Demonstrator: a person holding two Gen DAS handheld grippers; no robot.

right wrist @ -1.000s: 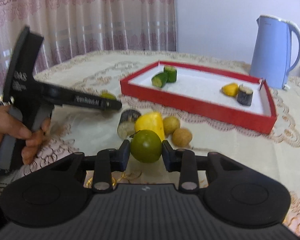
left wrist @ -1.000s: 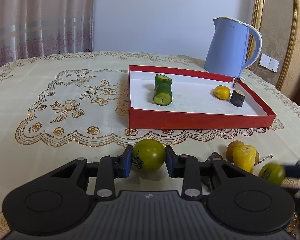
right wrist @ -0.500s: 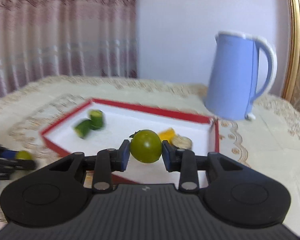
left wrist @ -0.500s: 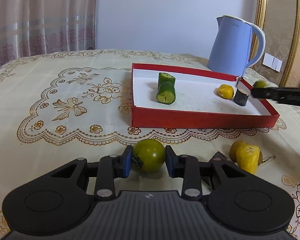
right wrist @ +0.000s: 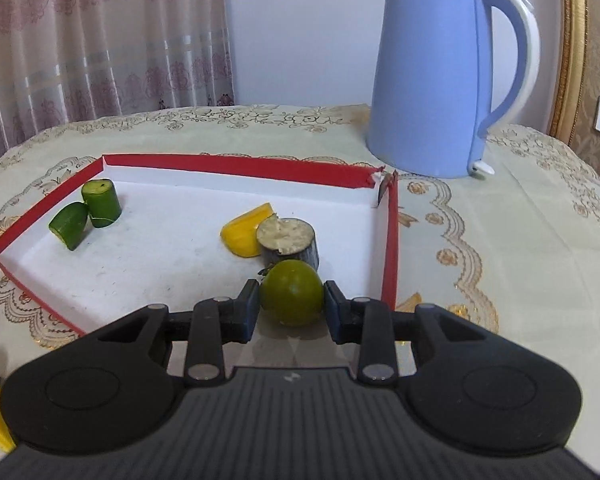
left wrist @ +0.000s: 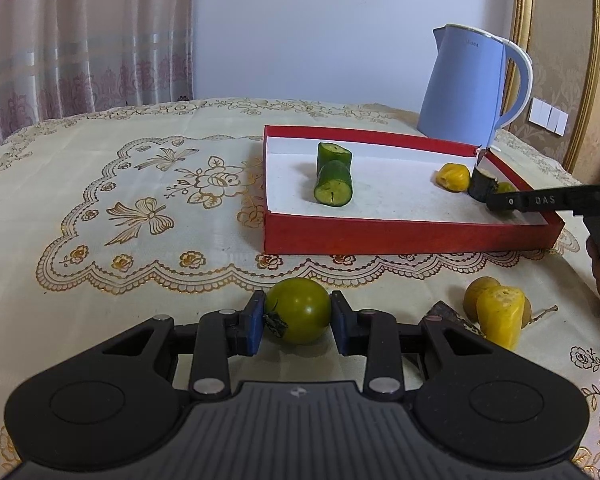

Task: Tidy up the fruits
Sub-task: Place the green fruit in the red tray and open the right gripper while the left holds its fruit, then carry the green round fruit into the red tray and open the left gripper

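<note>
Left gripper (left wrist: pixel 298 322): my jaws are closed against both sides of a green tomato (left wrist: pixel 299 310), stem end facing my left pad. It sits low over the embroidered tablecloth (left wrist: pixel 140 208), on the near side of the red tray (left wrist: pixel 380 236); I cannot tell whether the fruit touches the cloth.

Right gripper (right wrist: pixel 291 300): jaws closed on a second green fruit (right wrist: pixel 292 298), held over the tray's white floor near its right wall (right wrist: pixel 389 248). The fruit is just in front of a dark-skinned cut piece (right wrist: pixel 288 240); contact between them cannot be resolved. A yellow piece (right wrist: pixel 244 232) lies against that dark piece on its left.

Tray contents, far left corner: two cucumber chunks (right wrist: pixel 88 212) touching, one upright, one lying.

Outside the tray, on the cloth to my left gripper's right: a yellow chunk (left wrist: pixel 500 316) in front of a brownish round fruit (left wrist: pixel 476 292).

Blue kettle (right wrist: pixel 440 80) stands behind the tray's far right corner.
</note>
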